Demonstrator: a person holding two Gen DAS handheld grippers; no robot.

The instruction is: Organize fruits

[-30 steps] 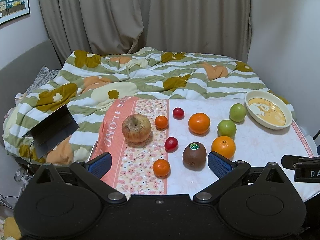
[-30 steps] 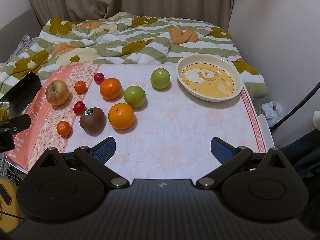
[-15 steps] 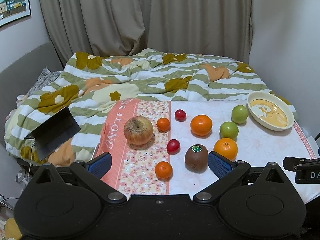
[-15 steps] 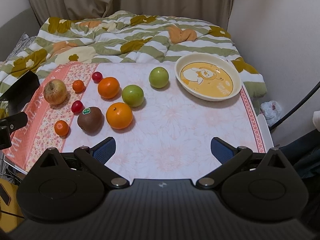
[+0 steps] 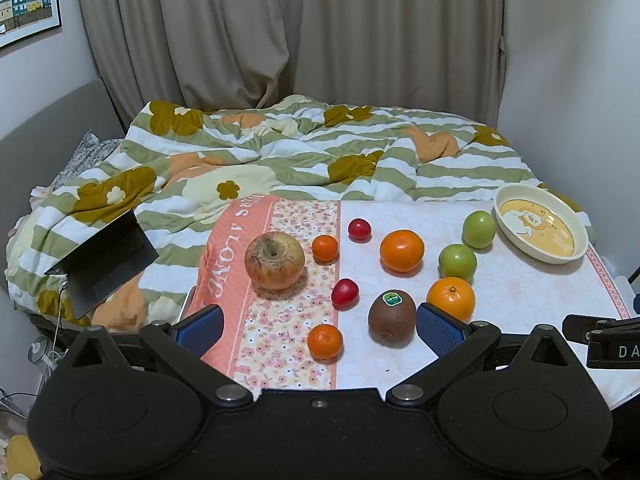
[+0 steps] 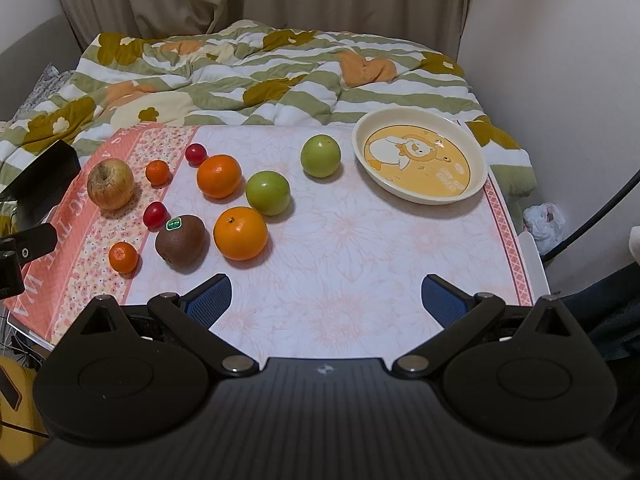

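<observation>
Fruits lie loose on a table with a floral cloth (image 6: pixel 360 272): a yellowish apple (image 5: pixel 274 260), a brown kiwi (image 5: pixel 391 317), two oranges (image 5: pixel 401 250) (image 5: pixel 451 298), two green apples (image 5: pixel 457 262) (image 5: pixel 479 229), two small tangerines (image 5: pixel 325 341) (image 5: pixel 325 247) and two small red fruits (image 5: pixel 344 292) (image 5: pixel 359 229). An empty cream dish with a yellow duck picture (image 6: pixel 420 160) stands at the far right. My left gripper (image 5: pixel 320 328) is open above the near edge, by the kiwi. My right gripper (image 6: pixel 326 300) is open and empty above bare cloth.
A bed with a striped flowered quilt (image 5: pixel 304 152) lies behind the table. An open dark laptop (image 5: pixel 102 256) rests on the quilt at the left. Curtains and walls close the back and right. The right gripper's side (image 5: pixel 604 340) shows at the left wrist view's right edge.
Both grippers have drawn back and risen slightly, so the fruits sit a little farther away in view. Nothing on the table has moved. Both stay open.
</observation>
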